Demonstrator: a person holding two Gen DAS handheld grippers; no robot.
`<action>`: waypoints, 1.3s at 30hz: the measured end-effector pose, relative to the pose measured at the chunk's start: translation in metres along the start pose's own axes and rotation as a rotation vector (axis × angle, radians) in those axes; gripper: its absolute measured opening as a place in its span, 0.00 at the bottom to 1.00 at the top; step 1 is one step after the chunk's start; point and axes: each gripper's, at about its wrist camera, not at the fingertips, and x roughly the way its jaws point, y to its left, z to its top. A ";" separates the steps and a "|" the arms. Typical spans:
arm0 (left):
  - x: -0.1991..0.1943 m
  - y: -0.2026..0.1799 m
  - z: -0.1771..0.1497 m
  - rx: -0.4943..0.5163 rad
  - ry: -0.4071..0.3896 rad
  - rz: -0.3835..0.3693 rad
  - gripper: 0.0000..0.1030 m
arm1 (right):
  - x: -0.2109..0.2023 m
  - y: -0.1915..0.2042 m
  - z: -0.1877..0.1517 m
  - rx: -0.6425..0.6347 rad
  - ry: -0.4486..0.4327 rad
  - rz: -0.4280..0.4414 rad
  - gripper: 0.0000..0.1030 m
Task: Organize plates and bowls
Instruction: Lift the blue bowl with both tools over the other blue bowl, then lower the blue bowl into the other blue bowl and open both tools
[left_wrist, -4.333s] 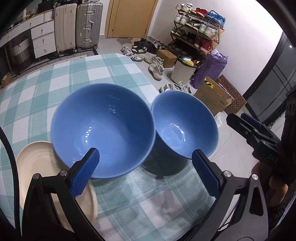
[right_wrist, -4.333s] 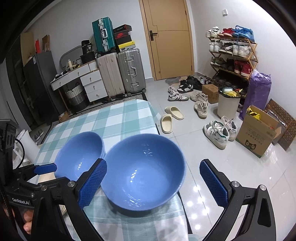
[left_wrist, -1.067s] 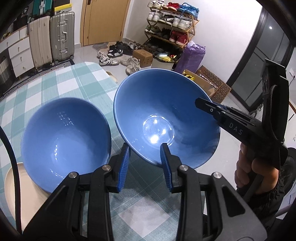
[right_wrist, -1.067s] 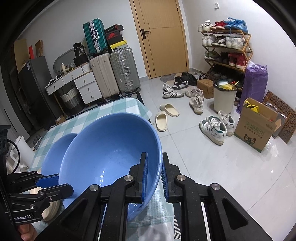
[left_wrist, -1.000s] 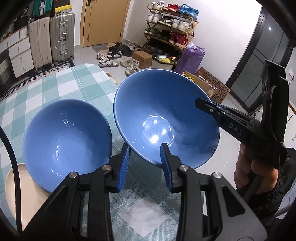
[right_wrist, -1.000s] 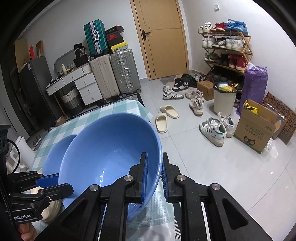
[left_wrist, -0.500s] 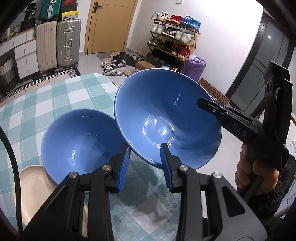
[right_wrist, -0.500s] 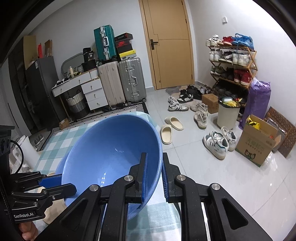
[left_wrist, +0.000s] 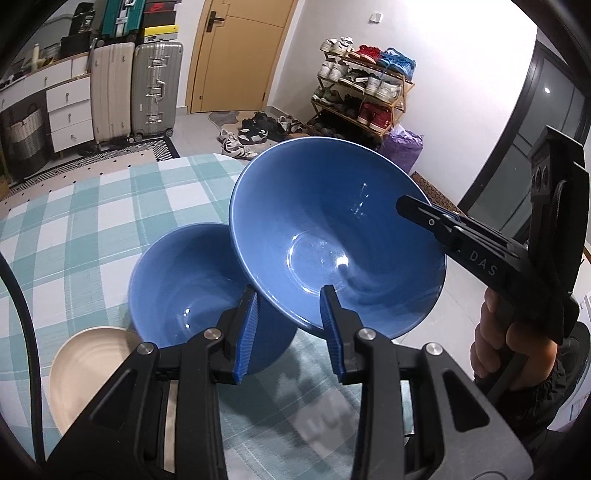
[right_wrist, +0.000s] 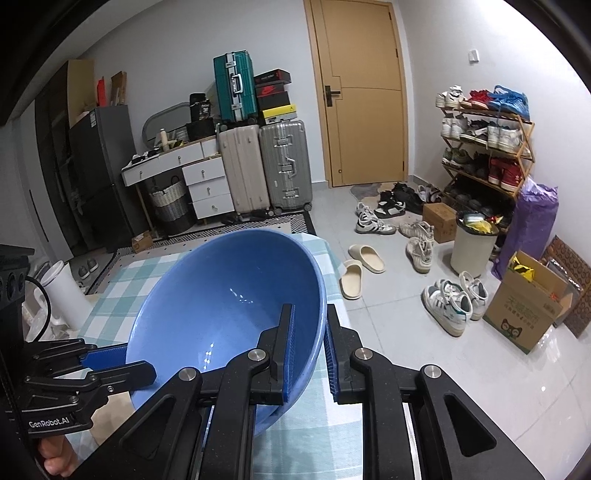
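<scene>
A blue bowl (left_wrist: 332, 236) is held tilted in the air by both grippers. My left gripper (left_wrist: 288, 325) is shut on its near rim. My right gripper (right_wrist: 308, 347) is shut on its opposite rim and also shows at the right of the left wrist view (left_wrist: 436, 218). The held bowl (right_wrist: 229, 314) hangs partly above a second blue bowl (left_wrist: 184, 284) that stands on the checked tablecloth (left_wrist: 74, 214). A cream plate (left_wrist: 85, 362) lies to the left of the second bowl, touching or just under its edge.
The table's edge runs close to the right of the bowls, with tiled floor (right_wrist: 399, 306) beyond. Shoes, slippers, a white bin (right_wrist: 472, 247), a cardboard box (right_wrist: 528, 314), a shoe rack (left_wrist: 362, 96) and suitcases (left_wrist: 133, 88) stand around the room.
Both grippers closed on the right-hand bowl's rim and lifted it. Over the last second it has risen and moved left, now overlapping the standing bowl.
</scene>
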 end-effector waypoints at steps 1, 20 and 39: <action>-0.002 0.003 0.000 -0.004 0.002 0.002 0.29 | 0.001 0.002 0.001 -0.002 0.000 0.003 0.16; -0.004 0.049 -0.005 -0.072 0.006 0.066 0.29 | 0.039 0.040 -0.003 -0.031 0.050 0.069 0.16; 0.022 0.086 -0.011 -0.128 0.030 0.090 0.29 | 0.078 0.052 -0.019 -0.035 0.126 0.091 0.18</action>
